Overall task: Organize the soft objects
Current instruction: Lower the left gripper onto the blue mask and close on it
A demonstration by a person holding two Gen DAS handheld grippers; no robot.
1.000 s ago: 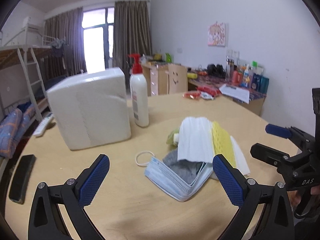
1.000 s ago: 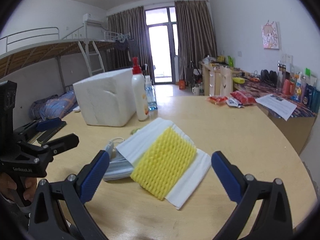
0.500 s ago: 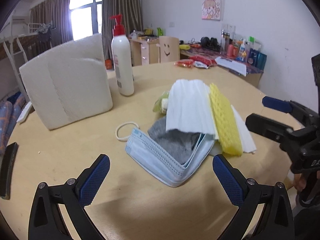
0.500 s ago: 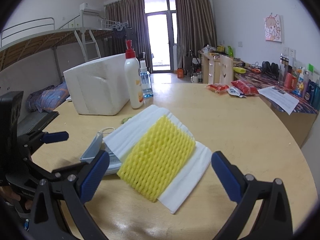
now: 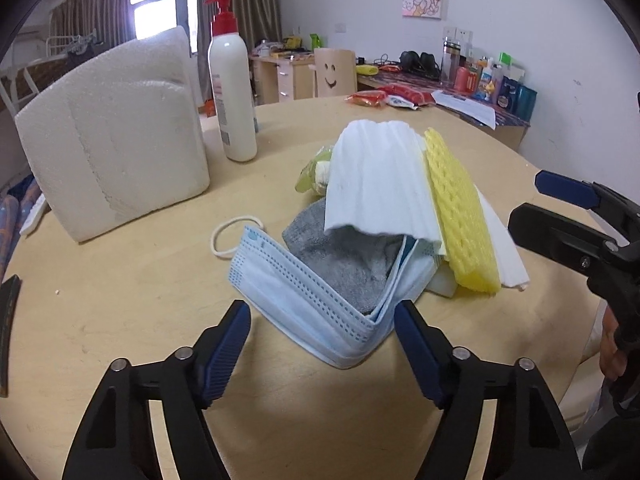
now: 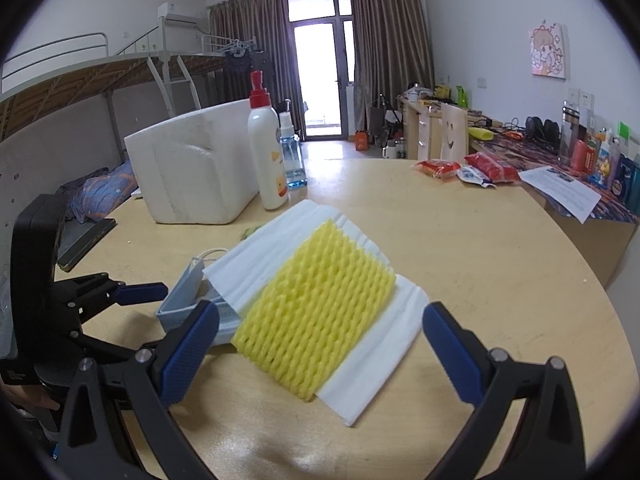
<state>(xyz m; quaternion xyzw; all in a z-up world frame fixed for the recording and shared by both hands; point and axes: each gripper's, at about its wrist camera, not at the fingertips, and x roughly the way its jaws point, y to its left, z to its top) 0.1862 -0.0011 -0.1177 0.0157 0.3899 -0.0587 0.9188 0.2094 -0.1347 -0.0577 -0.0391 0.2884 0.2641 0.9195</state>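
Round and pale, the wooden table (image 5: 120,320) fills a dormitory room with a bunk bed and curtained glass door behind. At its left stands a white foam box (image 5: 116,152), then a white pump bottle with a red cap (image 5: 232,80), both clear of the soft pile at the middle. That pile runs from a pale blue pleated face mask (image 5: 304,300) with its white ear loop, folded round a grey knitted cloth (image 5: 344,256), to a white ribbed foam sheet (image 5: 380,176) draped over them, and a yellow foam fruit net (image 6: 316,312) lying on the sheet's right side.

The left gripper (image 5: 322,344) has just been closing; its jaws are part open, nothing between the pads, the mask's folded corner just ahead of them. The right gripper (image 6: 320,348) stands wide open and empty in front of the yellow net.

Everything here looks light, limp and crushable. The mask will likely sag and let the cloth slide out unless it is pinched at the folded corner through both layers. The foam sheet bends easily; an edge grip should do.
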